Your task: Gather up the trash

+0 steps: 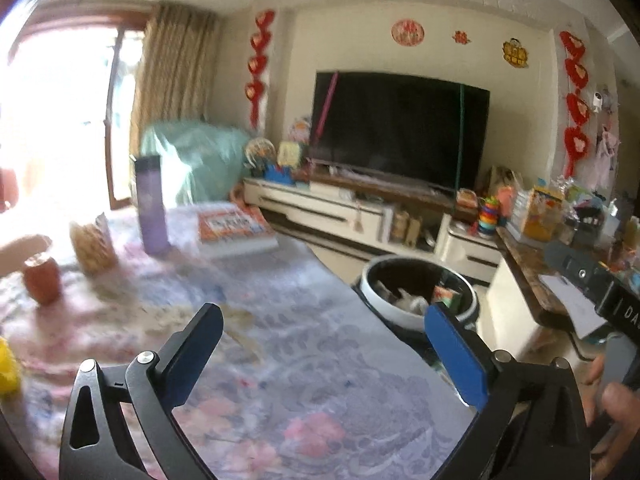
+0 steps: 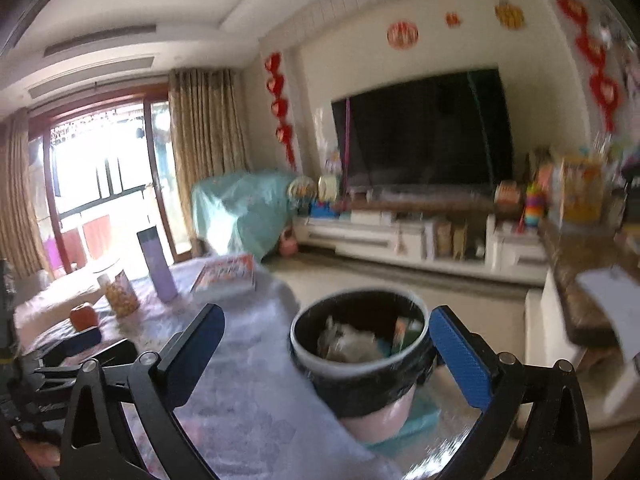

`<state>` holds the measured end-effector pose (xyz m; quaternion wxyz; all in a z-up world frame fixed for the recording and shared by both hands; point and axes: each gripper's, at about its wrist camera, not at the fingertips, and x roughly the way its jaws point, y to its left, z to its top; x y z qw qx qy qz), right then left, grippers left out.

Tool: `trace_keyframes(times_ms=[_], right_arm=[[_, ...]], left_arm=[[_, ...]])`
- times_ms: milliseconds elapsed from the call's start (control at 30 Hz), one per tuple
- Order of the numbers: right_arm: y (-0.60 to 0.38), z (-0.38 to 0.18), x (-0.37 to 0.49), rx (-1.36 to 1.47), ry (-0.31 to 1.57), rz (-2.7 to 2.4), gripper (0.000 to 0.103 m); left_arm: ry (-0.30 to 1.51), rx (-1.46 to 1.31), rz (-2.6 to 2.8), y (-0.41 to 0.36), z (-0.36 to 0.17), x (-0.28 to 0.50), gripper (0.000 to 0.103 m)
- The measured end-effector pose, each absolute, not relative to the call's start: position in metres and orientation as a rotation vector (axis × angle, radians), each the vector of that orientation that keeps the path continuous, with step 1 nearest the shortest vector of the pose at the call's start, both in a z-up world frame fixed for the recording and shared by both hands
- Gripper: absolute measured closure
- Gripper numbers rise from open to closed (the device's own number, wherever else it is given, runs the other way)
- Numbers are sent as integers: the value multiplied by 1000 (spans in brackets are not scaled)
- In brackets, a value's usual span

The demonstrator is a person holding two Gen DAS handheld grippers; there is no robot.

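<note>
A round trash bin (image 1: 418, 292) with a black liner stands on the floor off the table's right edge, with crumpled paper and wrappers inside. My left gripper (image 1: 322, 316) is open over the floral tablecloth (image 1: 280, 360), nothing between its blue pads. In the right wrist view the trash bin (image 2: 360, 344) fills the gap between my right gripper's fingers. The right gripper (image 2: 326, 314) is open and its pads press on nothing. The right gripper's black body (image 1: 592, 284) also shows at the far right, held in a hand (image 1: 616, 400).
On the table stand a purple bottle (image 1: 151, 204), an orange book (image 1: 236, 226), a snack bag (image 1: 92, 248) and a red jar (image 1: 42, 280) with a hand (image 1: 24, 248) above it. A TV (image 1: 396, 128) on a white cabinet (image 1: 328, 212) lines the far wall. A cluttered counter (image 1: 532, 272) is at right.
</note>
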<state>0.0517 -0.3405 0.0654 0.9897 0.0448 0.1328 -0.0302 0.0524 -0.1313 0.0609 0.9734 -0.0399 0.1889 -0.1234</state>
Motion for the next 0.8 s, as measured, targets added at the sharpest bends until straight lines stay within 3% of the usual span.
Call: trace_keyframes(times_ms=[800], right_arm=[[-323,39,46,91,294,-74,0]], left_arm=[[358,-42,-117,-136,52,27,1]])
